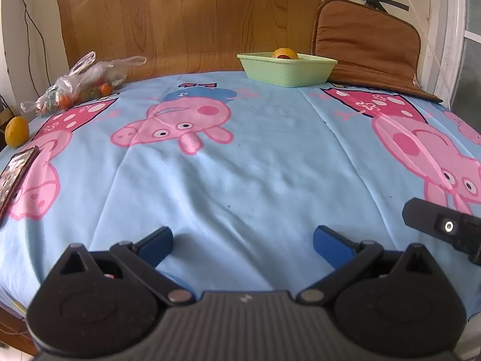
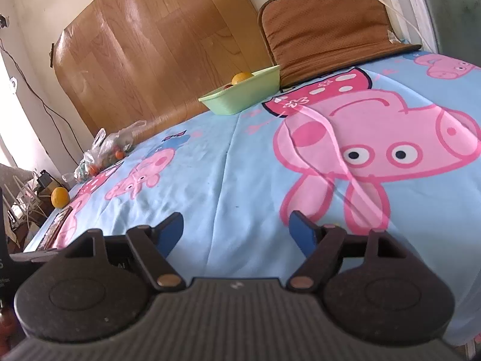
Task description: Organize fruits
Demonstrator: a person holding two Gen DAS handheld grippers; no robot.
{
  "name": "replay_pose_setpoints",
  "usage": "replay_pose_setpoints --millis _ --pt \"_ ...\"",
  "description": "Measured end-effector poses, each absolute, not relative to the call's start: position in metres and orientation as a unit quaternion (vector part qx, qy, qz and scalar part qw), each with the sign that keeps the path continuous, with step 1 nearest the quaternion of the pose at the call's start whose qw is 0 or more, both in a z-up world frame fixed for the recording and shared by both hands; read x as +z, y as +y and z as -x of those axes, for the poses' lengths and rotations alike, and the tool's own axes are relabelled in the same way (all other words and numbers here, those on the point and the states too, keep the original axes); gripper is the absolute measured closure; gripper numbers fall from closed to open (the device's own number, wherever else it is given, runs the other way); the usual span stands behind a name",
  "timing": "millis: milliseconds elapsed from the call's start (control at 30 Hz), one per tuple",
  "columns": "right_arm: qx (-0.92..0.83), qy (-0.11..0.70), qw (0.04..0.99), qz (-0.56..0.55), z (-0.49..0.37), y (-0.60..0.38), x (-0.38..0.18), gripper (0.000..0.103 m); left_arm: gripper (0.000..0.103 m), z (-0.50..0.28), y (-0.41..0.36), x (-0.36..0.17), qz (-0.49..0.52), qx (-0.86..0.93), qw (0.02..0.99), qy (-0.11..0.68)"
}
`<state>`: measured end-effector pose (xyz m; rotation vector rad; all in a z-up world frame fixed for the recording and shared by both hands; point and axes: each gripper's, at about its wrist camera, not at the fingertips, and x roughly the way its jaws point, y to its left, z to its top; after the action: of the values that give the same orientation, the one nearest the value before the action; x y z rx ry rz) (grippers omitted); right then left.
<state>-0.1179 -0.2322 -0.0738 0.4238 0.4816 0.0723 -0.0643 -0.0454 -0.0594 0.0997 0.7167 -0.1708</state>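
A light green tray (image 1: 288, 72) stands at the far side of the bed and holds an orange fruit (image 1: 285, 53) and a small red one. It also shows in the right wrist view (image 2: 243, 94) with the orange fruit (image 2: 242, 77). A loose orange fruit (image 1: 17, 131) lies at the far left edge, seen too in the right wrist view (image 2: 59, 197). A clear plastic bag (image 1: 81, 85) with small orange and red fruits lies at the far left (image 2: 106, 150). My left gripper (image 1: 243, 242) is open and empty over the sheet. My right gripper (image 2: 237, 230) is open and empty.
The bed has a blue cartoon-pig sheet (image 1: 255, 156). A phone (image 1: 15, 174) lies at the left edge. A brown cushion (image 1: 366, 45) leans against the wall behind the tray. A wooden board (image 1: 186, 18) stands at the back. Part of the right gripper (image 1: 445, 225) shows at right.
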Motion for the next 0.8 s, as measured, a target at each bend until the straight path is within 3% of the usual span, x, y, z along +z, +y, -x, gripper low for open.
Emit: replay_pose_setpoints --millis 400,800 --pt "0.049 0.232 0.949 -0.208 0.1155 -0.2293 -0.0745 0.011 0.0 0.0662 -0.0416 -0.061 -0.046 -0.094 0.933 0.343" --pt "0.053 0.231 0.948 -0.213 0.1147 -0.2302 -0.0746 0.008 0.0 0.0676 -0.0419 -0.0612 -0.045 -0.097 0.934 0.341"
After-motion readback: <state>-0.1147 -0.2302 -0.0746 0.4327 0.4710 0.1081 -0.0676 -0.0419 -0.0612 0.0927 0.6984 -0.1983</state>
